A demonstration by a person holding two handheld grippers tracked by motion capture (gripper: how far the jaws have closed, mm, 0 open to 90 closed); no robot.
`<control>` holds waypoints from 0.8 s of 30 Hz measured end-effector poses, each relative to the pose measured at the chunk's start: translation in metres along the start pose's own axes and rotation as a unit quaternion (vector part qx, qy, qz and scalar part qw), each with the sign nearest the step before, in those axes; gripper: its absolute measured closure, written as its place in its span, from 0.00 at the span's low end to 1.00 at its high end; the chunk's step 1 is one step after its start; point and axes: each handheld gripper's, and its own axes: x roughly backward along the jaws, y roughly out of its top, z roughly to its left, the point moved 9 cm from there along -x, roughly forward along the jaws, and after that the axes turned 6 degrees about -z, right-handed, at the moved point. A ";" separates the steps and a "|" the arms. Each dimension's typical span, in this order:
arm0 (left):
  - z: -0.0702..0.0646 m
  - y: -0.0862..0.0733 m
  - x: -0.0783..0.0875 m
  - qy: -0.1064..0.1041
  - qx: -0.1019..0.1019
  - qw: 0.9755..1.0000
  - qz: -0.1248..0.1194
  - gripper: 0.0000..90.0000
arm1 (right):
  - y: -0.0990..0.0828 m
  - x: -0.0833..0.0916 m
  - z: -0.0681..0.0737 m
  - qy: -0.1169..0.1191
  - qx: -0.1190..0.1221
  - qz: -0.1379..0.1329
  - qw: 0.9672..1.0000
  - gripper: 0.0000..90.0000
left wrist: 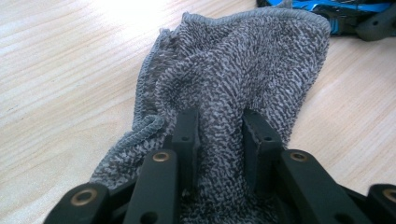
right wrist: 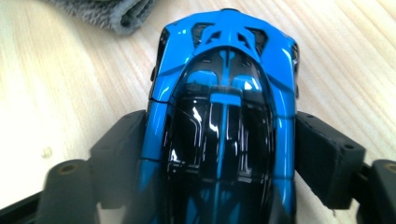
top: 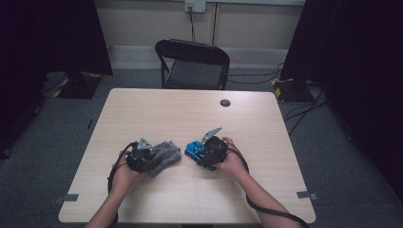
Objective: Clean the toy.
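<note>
Two grippers sit low over the near half of the wooden table [top: 157,109], one in each of the person's hands. The left gripper [top: 151,158] lies left of centre, and its jaws are pinched together on a fold of a grey knitted cloth [left wrist: 243,65]; in the left gripper view the fabric bunches up between the two black jaws and spreads away from them across the tabletop, its stitched hem curling along the left side. The right gripper [top: 202,153] rests just right of centre with a blue and black toy car [right wrist: 224,116] between its jaws. In the right gripper view both pads press against the car's flanks, so the car is gripped at its sides, its far end pointing toward the cloth. Cloth and car lie close together, near the middle of the table. A black folding chair [top: 194,64] stands beyond the far edge.
</note>
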 end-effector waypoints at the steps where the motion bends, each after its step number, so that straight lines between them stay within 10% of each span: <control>1: 0.000 0.000 0.000 0.000 0.002 1.000 -0.002 0.77 | 0.000 0.000 0.000 -0.005 -0.004 -0.003 1.000 0.29; 15: 0.000 0.008 0.004 0.001 0.014 1.000 -0.015 0.79 | 0.003 0.009 0.001 0.008 -0.039 -0.025 0.999 0.29; 24: 0.009 0.019 0.004 0.016 0.041 0.999 -0.017 0.85 | 0.004 0.022 0.007 0.006 -0.014 -0.016 1.000 0.32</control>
